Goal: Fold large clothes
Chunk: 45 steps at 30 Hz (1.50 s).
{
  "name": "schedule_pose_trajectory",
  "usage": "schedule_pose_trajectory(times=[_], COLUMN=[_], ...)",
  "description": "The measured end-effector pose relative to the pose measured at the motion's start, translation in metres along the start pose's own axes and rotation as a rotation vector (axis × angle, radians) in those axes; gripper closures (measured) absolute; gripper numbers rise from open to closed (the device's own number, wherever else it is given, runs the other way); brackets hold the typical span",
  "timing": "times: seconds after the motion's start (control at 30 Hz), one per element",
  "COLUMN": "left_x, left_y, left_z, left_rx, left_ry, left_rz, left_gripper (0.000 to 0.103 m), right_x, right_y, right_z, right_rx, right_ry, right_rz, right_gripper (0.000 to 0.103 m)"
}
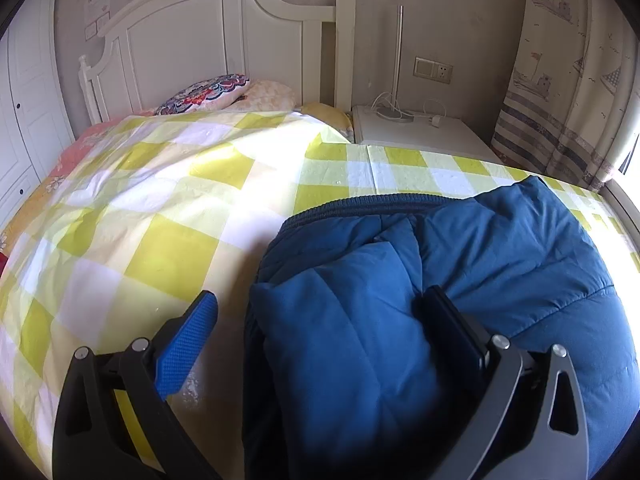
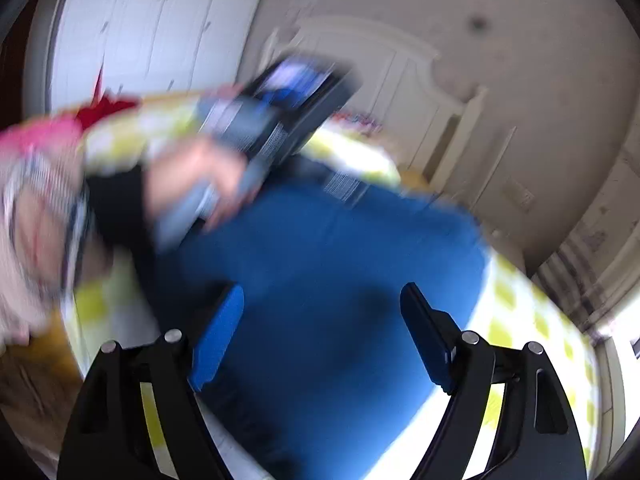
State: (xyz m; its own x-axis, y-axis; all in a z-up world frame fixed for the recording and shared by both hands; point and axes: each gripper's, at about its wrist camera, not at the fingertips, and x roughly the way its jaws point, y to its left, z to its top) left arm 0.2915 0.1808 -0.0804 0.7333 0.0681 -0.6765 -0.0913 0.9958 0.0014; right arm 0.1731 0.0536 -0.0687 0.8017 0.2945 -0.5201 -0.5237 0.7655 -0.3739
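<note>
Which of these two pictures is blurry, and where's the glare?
Left wrist view: sharp, with sunlight washing out the checked bedspread and the right edge of the blue jacket. Right wrist view: heavy motion blur, smearing the hand.

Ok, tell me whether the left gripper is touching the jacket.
Touching. In the left wrist view the left gripper is open, and one finger presses into the blue jacket, denting the padding.

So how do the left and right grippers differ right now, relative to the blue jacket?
The left gripper straddles a puffed fold at the blue jacket's edge, one of its fingers against the fabric; the right gripper hangs above the jacket's middle, touching nothing visible. The left view is sharp, the right motion-blurred. Both are open, gripping nothing.
</note>
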Motion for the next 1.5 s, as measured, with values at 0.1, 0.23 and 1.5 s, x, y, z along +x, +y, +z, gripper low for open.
schedule_pose_trajectory(times=[0.1,0.23,1.5], left_x=[-0.005,-0.004,-0.153], left_y=[-0.005,-0.003,-0.014], left_z=[-0.002,-0.001,-0.099], left_rx=[0.020,0.017,0.146], left_ry=[-0.019,-0.011,-0.116], left_rz=[0.038,0.032,0.100], left_gripper=[0.002,0.002,0.003], right_x=[-0.008,-0.016,0.008], right_y=[-0.002,0.005,-0.035], right_z=[0.009,0.005,-0.010], right_rx=[0.011,-0.042,0.137], right_ry=[0.054,0.040,0.061], right_rz=[0.023,0.018,0.059], right_gripper=[0.025,0.025,0.020])
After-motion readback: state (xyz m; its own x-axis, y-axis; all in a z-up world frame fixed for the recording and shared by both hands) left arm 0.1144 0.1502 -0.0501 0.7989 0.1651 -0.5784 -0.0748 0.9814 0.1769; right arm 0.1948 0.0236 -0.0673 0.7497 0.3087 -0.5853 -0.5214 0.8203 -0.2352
